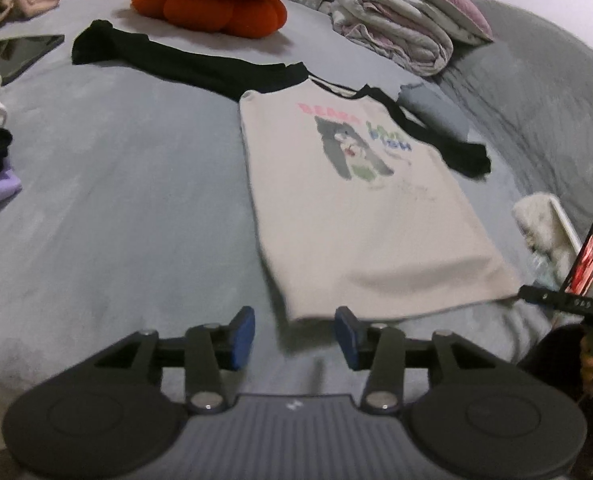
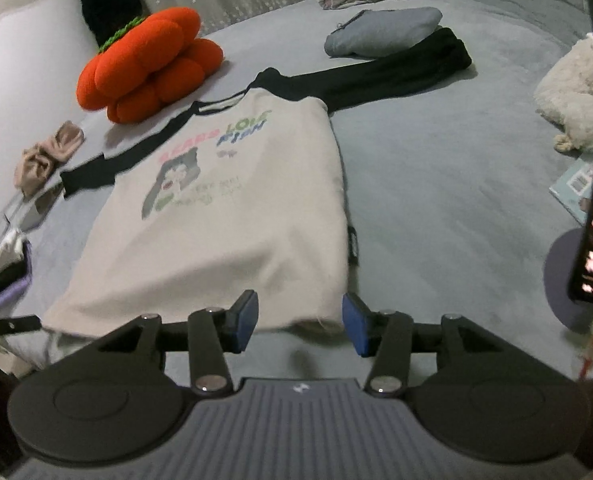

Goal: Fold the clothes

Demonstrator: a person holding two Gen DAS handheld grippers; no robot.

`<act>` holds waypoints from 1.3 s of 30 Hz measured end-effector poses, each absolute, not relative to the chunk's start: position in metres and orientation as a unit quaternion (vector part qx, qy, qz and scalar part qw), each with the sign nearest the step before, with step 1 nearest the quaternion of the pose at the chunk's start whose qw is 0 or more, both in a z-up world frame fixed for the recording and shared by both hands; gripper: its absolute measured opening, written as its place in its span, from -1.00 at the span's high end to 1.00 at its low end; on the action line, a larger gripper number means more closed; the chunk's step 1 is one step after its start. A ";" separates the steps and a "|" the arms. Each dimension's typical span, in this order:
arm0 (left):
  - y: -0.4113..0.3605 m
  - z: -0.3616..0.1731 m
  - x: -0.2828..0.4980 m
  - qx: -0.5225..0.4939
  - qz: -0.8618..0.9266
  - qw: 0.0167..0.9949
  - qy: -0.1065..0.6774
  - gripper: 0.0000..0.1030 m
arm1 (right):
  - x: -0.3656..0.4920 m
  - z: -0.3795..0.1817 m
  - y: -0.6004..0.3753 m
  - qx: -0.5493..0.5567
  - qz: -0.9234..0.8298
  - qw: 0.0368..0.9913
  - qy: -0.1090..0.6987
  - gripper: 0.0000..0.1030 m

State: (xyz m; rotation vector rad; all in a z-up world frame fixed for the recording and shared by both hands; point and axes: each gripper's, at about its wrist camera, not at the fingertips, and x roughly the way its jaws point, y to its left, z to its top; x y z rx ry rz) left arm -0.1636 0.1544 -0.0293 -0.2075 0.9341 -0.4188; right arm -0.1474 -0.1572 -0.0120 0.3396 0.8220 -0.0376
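Orange plush pumpkin sits beside the spread shirt's collar.

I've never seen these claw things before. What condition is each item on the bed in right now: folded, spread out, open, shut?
Cream cartoon-print shirt with black sleeves: spread flat, face up, sleeves out, unfolded.
Left claw: open, empty, at the hem.
Right claw: open, empty, at the hem.
Grey-blue garment: folded.
Pale quilted blanket: bundled up.
Orange plush pumpkin cushion: sitting untouched.

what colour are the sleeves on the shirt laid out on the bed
Black sleeves on the cream shirt; clearest in the right wrist view.
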 end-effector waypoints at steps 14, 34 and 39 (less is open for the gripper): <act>0.143 -0.053 -0.195 -0.089 -0.162 0.919 0.349 0.07 | -0.174 -0.044 -0.137 0.044 -0.070 0.935 0.344 0.01; 0.137 -0.057 -0.187 -0.150 -0.136 0.928 0.312 0.41 | -0.152 -0.056 -0.127 0.069 -0.086 0.940 0.322 0.50; 0.138 -0.056 -0.188 -0.156 -0.141 0.929 0.305 0.40 | -0.153 -0.052 -0.132 0.093 -0.085 0.940 0.316 0.65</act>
